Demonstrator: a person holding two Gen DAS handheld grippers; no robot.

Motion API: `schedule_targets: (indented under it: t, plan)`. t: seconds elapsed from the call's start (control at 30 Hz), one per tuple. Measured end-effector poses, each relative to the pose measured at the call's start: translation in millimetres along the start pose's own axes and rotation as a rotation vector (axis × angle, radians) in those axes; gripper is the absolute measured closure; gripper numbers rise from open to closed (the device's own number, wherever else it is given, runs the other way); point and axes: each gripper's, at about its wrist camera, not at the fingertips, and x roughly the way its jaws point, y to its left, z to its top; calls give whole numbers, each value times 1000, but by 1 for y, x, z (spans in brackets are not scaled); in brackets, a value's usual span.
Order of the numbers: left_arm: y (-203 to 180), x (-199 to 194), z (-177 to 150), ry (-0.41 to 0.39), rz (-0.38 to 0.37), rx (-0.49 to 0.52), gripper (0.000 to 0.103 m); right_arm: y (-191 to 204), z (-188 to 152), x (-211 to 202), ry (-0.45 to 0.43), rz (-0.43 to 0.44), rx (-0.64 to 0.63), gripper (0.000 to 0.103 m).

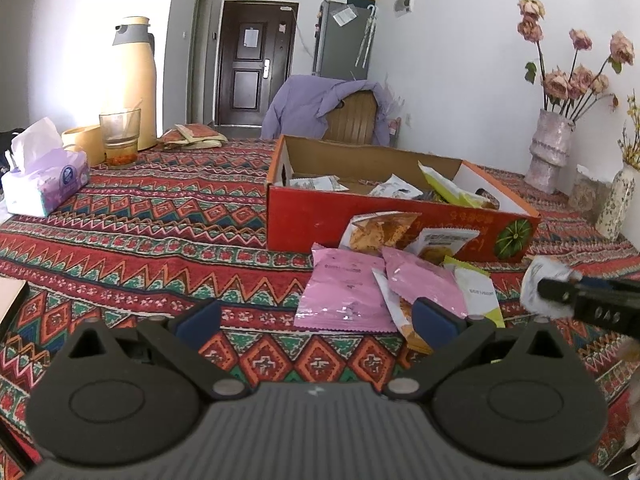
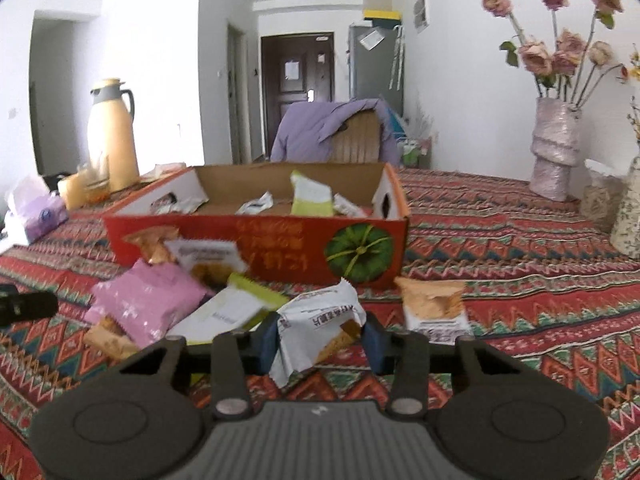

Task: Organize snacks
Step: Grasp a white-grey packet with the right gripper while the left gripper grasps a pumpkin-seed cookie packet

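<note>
A red cardboard box (image 1: 308, 216) (image 2: 280, 248) with several snack packets inside stands on the patterned tablecloth. In front of it lies a pile of packets: pink ones (image 1: 344, 292) (image 2: 144, 300), a green-edged white one (image 1: 478, 292) (image 2: 232, 308) and orange chip packets (image 1: 376, 232). My left gripper (image 1: 316, 320) is open and empty, low over the cloth just left of the pile. My right gripper (image 2: 322, 338) is shut on a white snack packet (image 2: 320, 324), also seen in the left wrist view (image 1: 540, 280). Another orange packet (image 2: 434, 304) lies to its right.
A tissue pack (image 1: 44, 184), a glass (image 1: 120, 136), a yellow thermos (image 1: 134, 80) and a small tub stand at the far left. Vases with dried flowers (image 1: 550, 152) (image 2: 556, 148) stand at the right by the wall. A chair with a purple jacket (image 1: 332, 108) is behind the table.
</note>
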Motion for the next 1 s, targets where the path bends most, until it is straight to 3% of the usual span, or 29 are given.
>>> schedule_targets:
  t: [0.27,0.5,1.0]
  plan:
    - [-26,23,2,69,27,95,0,-10,0,-4,-16,4,28,61]
    - [-60,43,0,99,109,239,0,-15,-3,-4,-18,20,58,60]
    - [-97,66,1,103,130,307,3,-27,-8,-3,-18,41,95,60]
